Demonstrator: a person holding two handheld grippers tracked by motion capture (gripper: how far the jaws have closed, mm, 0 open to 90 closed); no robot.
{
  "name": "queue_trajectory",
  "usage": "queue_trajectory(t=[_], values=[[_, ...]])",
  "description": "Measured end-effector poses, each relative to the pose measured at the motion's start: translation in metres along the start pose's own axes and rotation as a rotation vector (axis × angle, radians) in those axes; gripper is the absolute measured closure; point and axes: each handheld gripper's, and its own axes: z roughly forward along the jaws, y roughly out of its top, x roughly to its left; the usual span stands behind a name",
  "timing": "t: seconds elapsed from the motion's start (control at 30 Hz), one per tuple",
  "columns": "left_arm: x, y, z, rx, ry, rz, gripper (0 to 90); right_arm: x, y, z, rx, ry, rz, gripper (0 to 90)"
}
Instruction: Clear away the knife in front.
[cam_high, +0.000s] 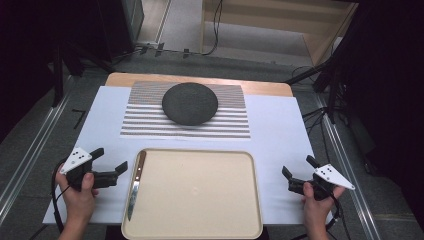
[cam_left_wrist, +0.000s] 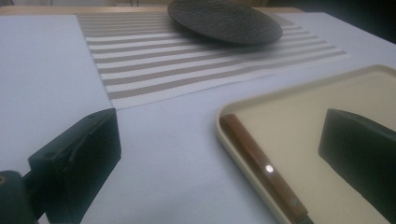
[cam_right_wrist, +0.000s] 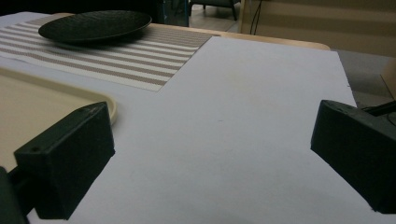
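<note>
Knife (cam_high: 135, 184) lies along tray (cam_high: 200, 227) edge; plate (cam_high: 190, 103) on striped mat (cam_high: 150, 125) beyond.

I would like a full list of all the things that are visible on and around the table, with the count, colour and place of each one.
knife: one, brown wooden handle and steel blade, lying along the left edge of the tray
tray: one, beige, at the near middle of the table
plate: one, dark grey, round, on the placemat
placemat: one, striped brown and white, at the far middle
paper sheet: one, white, covering the table
table: one, light wood, edge showing at the far side
left gripper: one, black, jaws open, left of the tray, near the knife
right gripper: one, black, jaws open, right of the tray
</note>
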Motion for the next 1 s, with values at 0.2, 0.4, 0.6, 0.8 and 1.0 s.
queue_trajectory(t=[0.2, 0.4, 0.6, 0.8, 1.0], values=[[0.016, -0.003, -0.014, -0.028, 0.031, 0.003, 0.0, 0.000, 0.000, 0.000, 0.001, -0.001, 0.001, 0.0], [0.032, -0.007, -0.024, -0.046, 0.061, -0.012, 0.0, 0.000, 0.000, 0.000, 0.000, -0.002, 0.003, 0.0], [0.042, -0.011, -0.032, -0.061, 0.092, -0.020, 0.0, -0.001, 0.000, 0.000, 0.000, -0.003, 0.005, 0.0], [0.049, -0.013, -0.037, -0.076, 0.099, -0.022, 0.0, -0.001, 0.000, 0.000, 0.000, -0.006, 0.005, 0.0], [0.053, -0.018, -0.035, -0.105, 0.074, -0.078, 0.0, -0.001, 0.000, 0.000, 0.000, -0.008, 0.006, 0.0]])
